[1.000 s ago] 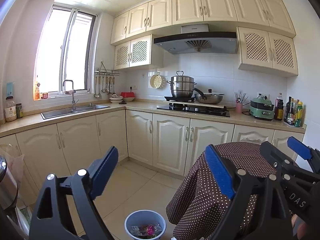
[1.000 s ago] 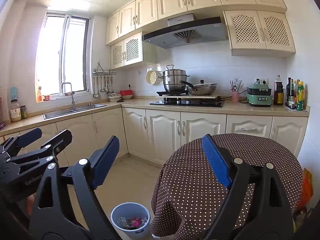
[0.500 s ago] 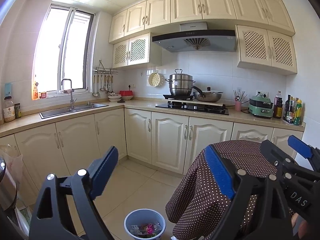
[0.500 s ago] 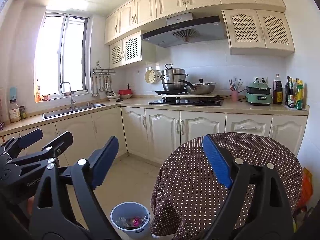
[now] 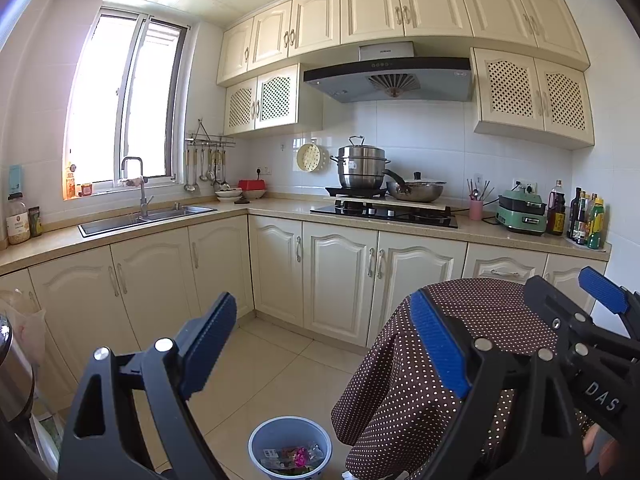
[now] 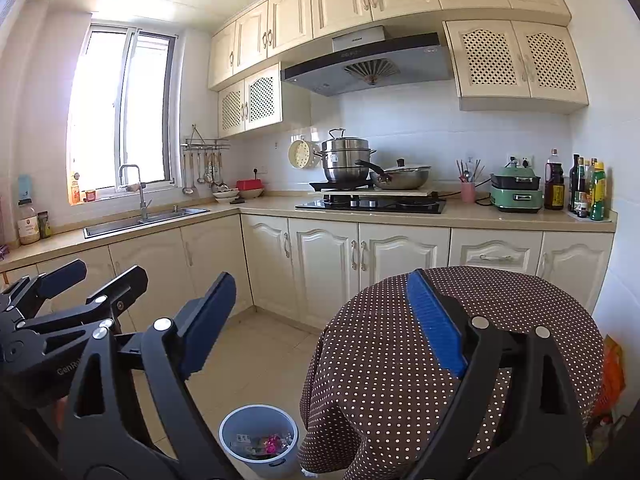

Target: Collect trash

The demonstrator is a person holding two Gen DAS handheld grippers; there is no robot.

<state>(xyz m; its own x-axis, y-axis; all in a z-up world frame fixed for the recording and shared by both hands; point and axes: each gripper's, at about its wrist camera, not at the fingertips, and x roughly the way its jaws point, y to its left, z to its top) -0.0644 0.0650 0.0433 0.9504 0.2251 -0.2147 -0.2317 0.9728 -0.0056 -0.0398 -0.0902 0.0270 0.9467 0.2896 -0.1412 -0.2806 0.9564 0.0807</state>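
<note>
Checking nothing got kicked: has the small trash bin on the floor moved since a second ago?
No. The trash bin sits in the same spot on the floor, just left of the polka-dot tablecloth hem, as it did before.

Small round trash bin (image 5: 290, 446), pale grey-blue plastic, upright on the floor tiles, mouth open to the ceiling. Low in both wrist views: below and between the left gripper's (image 5: 326, 340) spread fingers, below and toward the left-hand finger of the right gripper (image 6: 320, 312), well forward of both. Rim intact; a small dark mark on the outer wall near the base. Filled only at the bottom with trash (image 6: 262, 446): crumpled wrappers, clear plastic and printed scraps, one bright pink piece near the middle, something green at the near edge. Just beside the hanging edge of the polka-dot cloth; touching or apart not discernible.
</note>
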